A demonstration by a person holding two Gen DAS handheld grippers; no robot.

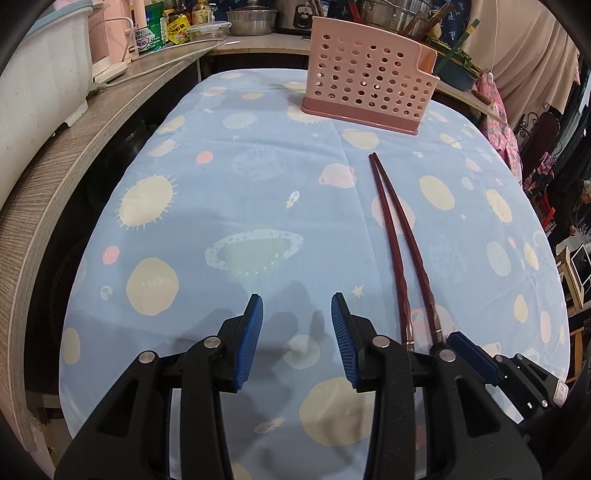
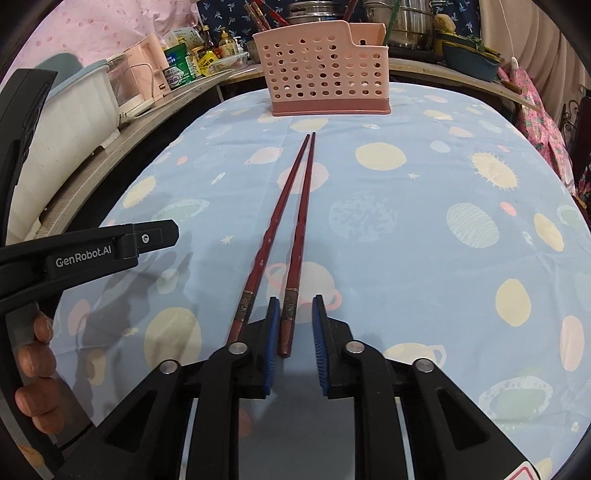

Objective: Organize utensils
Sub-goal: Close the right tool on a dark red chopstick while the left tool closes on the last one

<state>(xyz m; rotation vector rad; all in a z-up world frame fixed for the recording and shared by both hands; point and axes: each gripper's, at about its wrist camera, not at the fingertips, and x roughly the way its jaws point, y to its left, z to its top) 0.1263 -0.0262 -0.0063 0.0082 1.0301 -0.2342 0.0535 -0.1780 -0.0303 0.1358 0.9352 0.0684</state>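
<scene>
Left gripper [image 1: 297,306]: jaws apart, nothing between the blue pads, hanging low over the desk [image 1: 221,177], which is covered with a blue planet-print cloth. In the right wrist view its black body comes in from the left edge, with the fingers of the left hand [image 2: 37,354] curled round the grip.

Right gripper [image 2: 293,306]: jaws apart, pointing down at the near ends of the chopsticks [image 2: 291,206]. The right-hand stick's butt end lies between the pads. It sits close against the left pad and I see a clear gap to the right pad, so I log no grip. The left-hand stick lies outside the jaws, just beside the left finger.

Chopsticks: two dark red sticks flat on the cloth, tips nearly touching at the far end, butt ends spread towards me. The tips point at the holder [image 2: 325,74] but stop well short of it.

Holder: pink plastic with perforated walls on a darker pink base, upright at the far end of the desk. I cannot tell what is in it, since only dark shows through the holes.

Counter [image 1: 74,147] behind and to the left: steel pot [image 1: 251,20] with lid on, and a lidded clear box [image 1: 207,31] whose contents are unclear.
</scene>
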